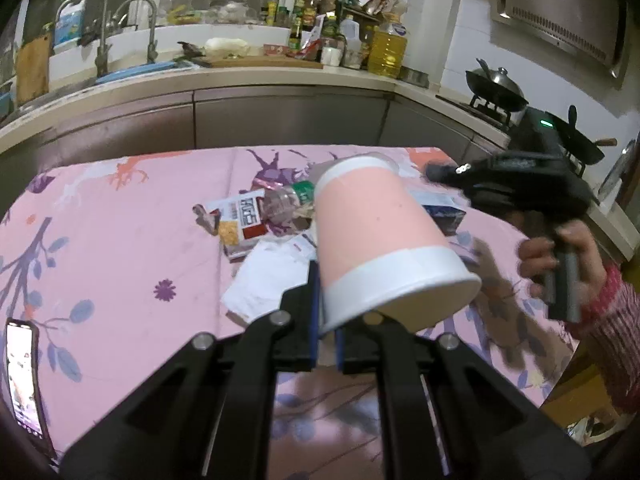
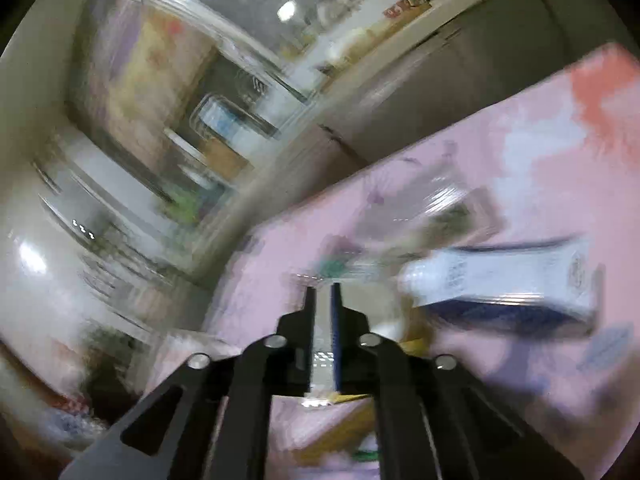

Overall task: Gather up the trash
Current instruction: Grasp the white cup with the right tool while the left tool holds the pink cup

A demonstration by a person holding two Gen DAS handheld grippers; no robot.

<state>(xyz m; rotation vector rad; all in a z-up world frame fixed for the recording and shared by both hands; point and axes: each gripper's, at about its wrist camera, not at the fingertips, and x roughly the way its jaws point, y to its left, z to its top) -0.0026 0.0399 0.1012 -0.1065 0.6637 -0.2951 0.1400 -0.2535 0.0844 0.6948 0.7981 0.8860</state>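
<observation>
My left gripper (image 1: 327, 312) is shut on the rim of a pink paper cup (image 1: 376, 240) with white bands, held tilted above the table. Beyond it lies a trash pile: a snack wrapper (image 1: 240, 224), a crushed clear bottle with a green label (image 1: 288, 200), white paper (image 1: 272, 276) and a blue-and-white box (image 1: 440, 208). The right gripper body (image 1: 520, 188) is at the right, held by a hand. In the blurred right wrist view my right gripper (image 2: 323, 292) is nearly closed on a thin shiny wrapper (image 2: 322, 344), with the blue-and-white box (image 2: 508, 284) to its right.
The table has a pink patterned cloth (image 1: 120, 240). A phone (image 1: 24, 376) lies at its near left edge. Behind is a kitchen counter (image 1: 240, 76) with a sink, bottles and a stove with a wok (image 1: 496, 84).
</observation>
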